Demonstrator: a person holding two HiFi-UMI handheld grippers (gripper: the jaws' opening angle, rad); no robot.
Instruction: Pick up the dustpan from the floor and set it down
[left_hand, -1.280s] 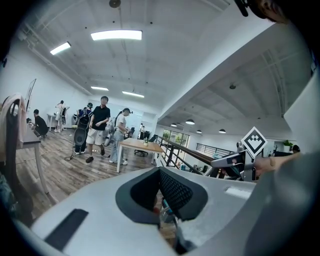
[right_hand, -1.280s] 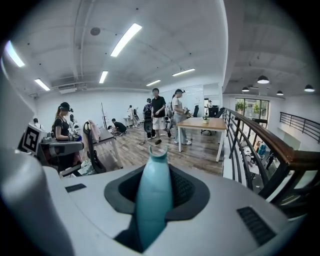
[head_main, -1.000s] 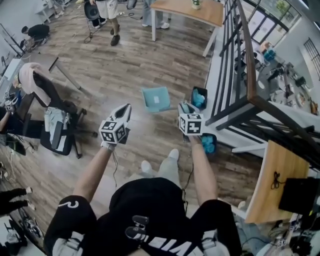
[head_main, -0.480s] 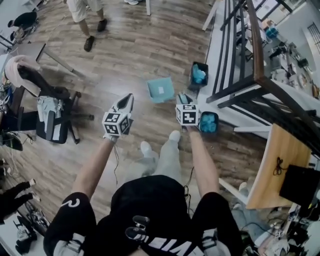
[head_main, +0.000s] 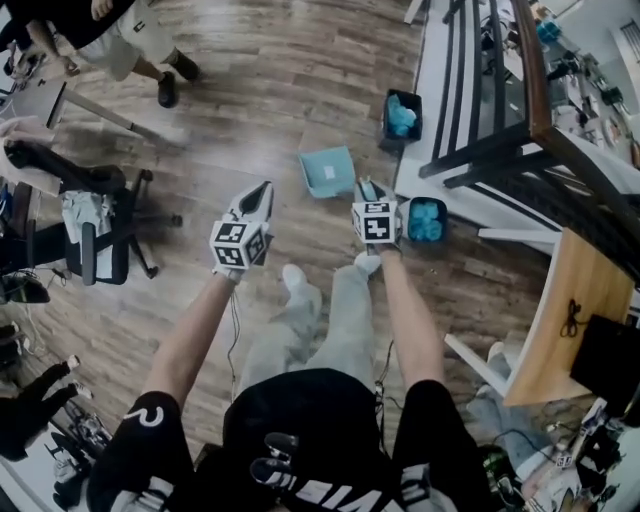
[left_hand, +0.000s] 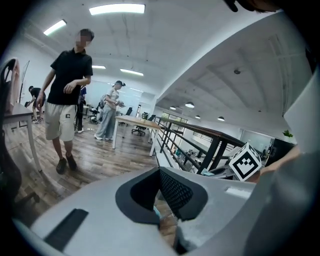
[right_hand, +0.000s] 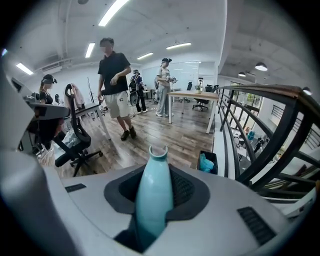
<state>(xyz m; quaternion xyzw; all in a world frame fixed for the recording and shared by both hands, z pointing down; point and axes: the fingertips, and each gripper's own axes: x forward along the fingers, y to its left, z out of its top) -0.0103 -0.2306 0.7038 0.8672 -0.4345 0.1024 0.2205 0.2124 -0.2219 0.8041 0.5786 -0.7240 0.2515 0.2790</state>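
The wood floor (head_main: 250, 90) fills most of the head view. The teal dustpan (head_main: 328, 172) shows against it close to the floor's right edge, where the boards meet the white step under the black railing (head_main: 500, 140). It sits ahead of both hands and between their lines, clearly closer to the right one.

The left gripper (head_main: 264, 190) has its jaws drawn together with nothing in them, and it hangs further off to the pan's near left.

The right gripper (head_main: 366, 194) is clamped on a teal handle (right_hand: 152, 200). Its long axis runs straight out along the jaws and ends in a little notched tip (right_hand: 159, 150). From above, that tip pokes toward the pan's near right corner, so my guess is the right hand is the one doing the work here.

Stuff I can't sort out:
- **Handle and pan:** the marker cube (head_main: 378, 222) covers the spot where they'd meet, so I can't tell if the handle is actually joined to the pan.
- **Right gripper view:** it doesn't show the pan at all.
- **Height:** looking nearly straight down, I can't say if the pan is flat on the boards or hanging just above them.
- **Open side:** which side of the pan is the open one is too small to call.
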